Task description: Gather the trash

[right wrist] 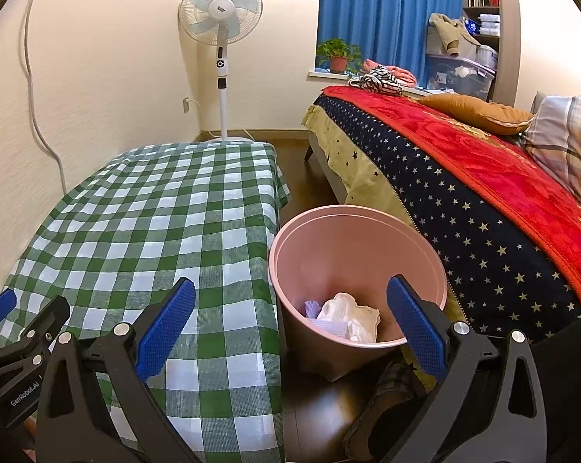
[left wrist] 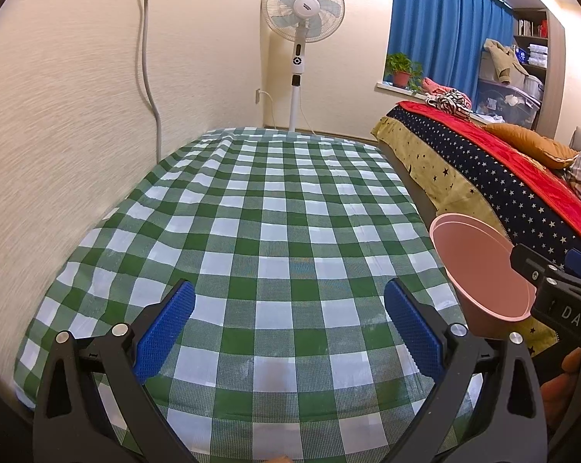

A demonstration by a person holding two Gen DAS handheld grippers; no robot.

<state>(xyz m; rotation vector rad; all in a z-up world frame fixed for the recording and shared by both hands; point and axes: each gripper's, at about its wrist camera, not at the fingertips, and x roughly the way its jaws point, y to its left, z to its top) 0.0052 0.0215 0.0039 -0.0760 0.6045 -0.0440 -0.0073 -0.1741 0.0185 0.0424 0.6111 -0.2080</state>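
The desk (left wrist: pixel 275 231) under its green check cloth shows no litter; the pink bin (right wrist: pixel 352 231) stands on the floor beside it, crumpled trash (right wrist: pixel 348 316) already inside. Left gripper (left wrist: pixel 290 324) and right gripper (right wrist: pixel 290 324) both hang spread and empty. Best scan the floor before stopping. Gripper bodies read "GenRobot.AI" and "DAS".

One pink bin (right wrist: pixel 357 281), one checked table (right wrist: pixel 155 223), one standing fan (right wrist: pixel 221 11). Two pillows (right wrist: pixel 479 112) lie upper right; one potted plant (right wrist: pixel 338 54) beside them.
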